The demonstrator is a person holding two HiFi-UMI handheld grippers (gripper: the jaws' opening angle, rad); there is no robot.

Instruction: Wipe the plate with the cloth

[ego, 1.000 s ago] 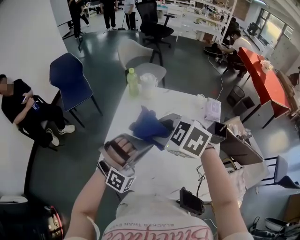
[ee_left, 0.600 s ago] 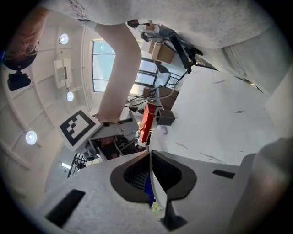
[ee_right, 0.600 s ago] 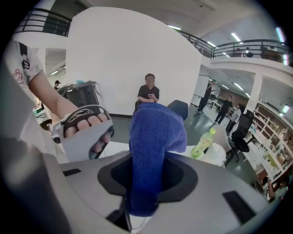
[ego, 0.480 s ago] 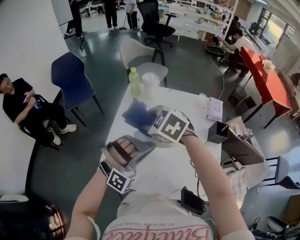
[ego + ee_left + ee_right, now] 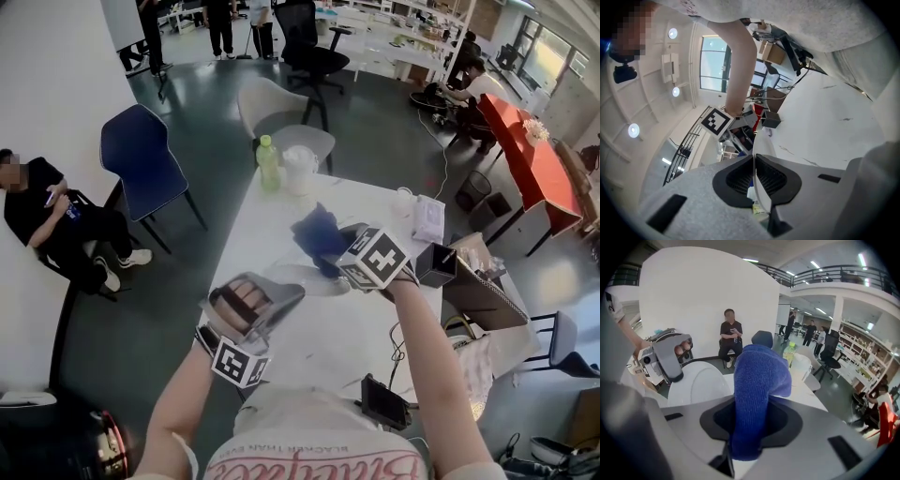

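My left gripper [image 5: 289, 284] is shut on the rim of a white plate [image 5: 319, 279] and holds it tilted over the white table [image 5: 281, 202]. In the left gripper view the plate's thin edge [image 5: 760, 145] runs between the pads of that gripper [image 5: 754, 180]. My right gripper [image 5: 336, 247] is shut on a blue cloth [image 5: 317, 230], just beyond the plate's far right side. In the right gripper view the cloth [image 5: 759, 376] stands up out of the jaws of the right gripper [image 5: 749, 427]; the plate [image 5: 703, 385] and left gripper [image 5: 677, 376] lie to its left. Whether cloth and plate touch is unclear.
A green bottle [image 5: 266, 161] and a clear jug [image 5: 298, 169] stand at the table's far end. A tissue pack [image 5: 427, 220] and a black box [image 5: 436, 264] sit at the right, a dark device [image 5: 384, 401] near me. A blue chair [image 5: 141, 159] and a seated person [image 5: 47, 220] are at the left.
The right gripper with the cloth swung left across the plate, then back to the right and lower. The left gripper and plate have stayed almost still.
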